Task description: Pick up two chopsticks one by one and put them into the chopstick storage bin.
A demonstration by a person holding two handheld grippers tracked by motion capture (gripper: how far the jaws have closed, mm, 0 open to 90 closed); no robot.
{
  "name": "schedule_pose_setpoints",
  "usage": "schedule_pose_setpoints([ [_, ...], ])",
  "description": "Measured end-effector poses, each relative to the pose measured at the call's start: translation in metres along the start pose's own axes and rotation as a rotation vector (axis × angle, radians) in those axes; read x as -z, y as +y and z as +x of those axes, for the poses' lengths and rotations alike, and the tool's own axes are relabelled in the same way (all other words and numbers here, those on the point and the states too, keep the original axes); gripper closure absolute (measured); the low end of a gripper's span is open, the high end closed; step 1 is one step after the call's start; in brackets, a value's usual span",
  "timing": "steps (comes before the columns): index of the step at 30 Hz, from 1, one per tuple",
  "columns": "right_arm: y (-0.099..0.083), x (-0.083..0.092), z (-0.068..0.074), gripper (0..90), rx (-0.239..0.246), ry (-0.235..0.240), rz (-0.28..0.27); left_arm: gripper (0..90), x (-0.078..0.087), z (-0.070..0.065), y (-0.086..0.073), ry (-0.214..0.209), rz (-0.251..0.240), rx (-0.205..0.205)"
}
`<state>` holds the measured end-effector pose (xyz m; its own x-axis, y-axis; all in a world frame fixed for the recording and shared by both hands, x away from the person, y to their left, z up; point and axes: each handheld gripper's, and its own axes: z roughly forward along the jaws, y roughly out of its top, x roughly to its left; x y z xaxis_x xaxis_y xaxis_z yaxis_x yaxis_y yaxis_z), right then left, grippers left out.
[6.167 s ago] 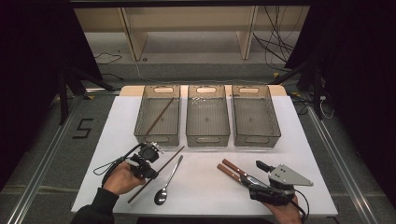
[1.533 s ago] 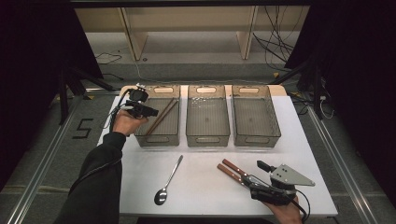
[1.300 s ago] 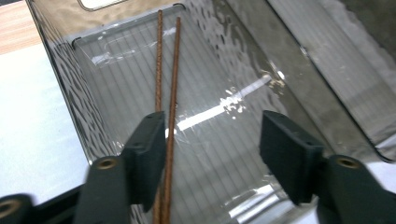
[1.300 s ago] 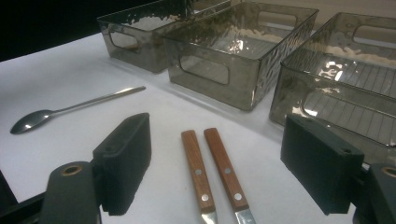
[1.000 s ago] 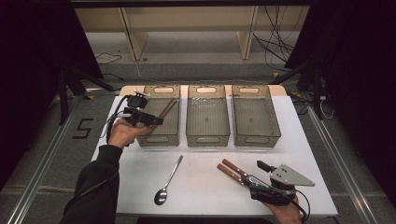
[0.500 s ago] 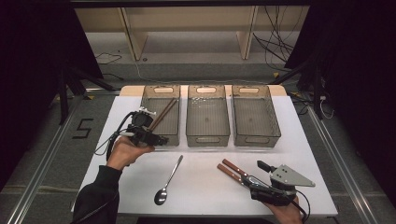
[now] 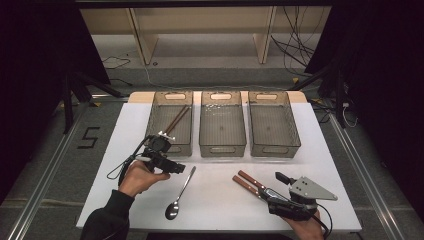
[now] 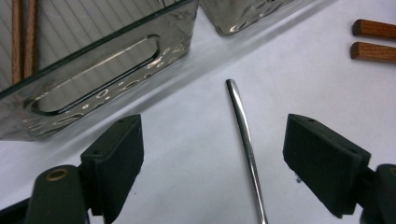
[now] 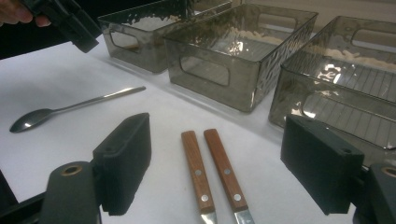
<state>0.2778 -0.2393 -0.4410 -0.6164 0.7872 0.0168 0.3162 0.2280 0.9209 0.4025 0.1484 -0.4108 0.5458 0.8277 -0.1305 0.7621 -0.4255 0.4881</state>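
Now we note the spoon (image 8: 243,140) handle running lengthwise between the left gripper (image 8: 212,163)'s wide-open, just-opening, empty jaws.

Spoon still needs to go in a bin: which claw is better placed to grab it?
Left, probably. The left claw is open with the spoon handle lying between its jaws on the table. The right claw is open over the two wooden-handled knives, farther from the spoon.

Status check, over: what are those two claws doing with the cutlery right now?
Left claw open, jaws just widened, straddling the spoon handle, not gripping. Right claw open over two wooden-handled knives. Nothing in the way.
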Motion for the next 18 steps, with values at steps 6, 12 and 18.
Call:
schedule_pose_setpoints([
  [6,0.0,0.0,0.0,25.1,-0.002,-0.001,-0.001,20.1,0.0,-0.006,-0.006,-0.01,0.004,-0.007],
  [12,0.0,0.0,0.0,25.1,-0.004,-0.001,-0.002,20.2,-0.005,-0.011,-0.011,-0.017,0.034,-0.017],
  [18,-0.001,0.0,-0.001,25.1,-0.007,0.0,0.001,20.1,-0.013,-0.017,-0.017,-0.021,0.071,-0.014],
])
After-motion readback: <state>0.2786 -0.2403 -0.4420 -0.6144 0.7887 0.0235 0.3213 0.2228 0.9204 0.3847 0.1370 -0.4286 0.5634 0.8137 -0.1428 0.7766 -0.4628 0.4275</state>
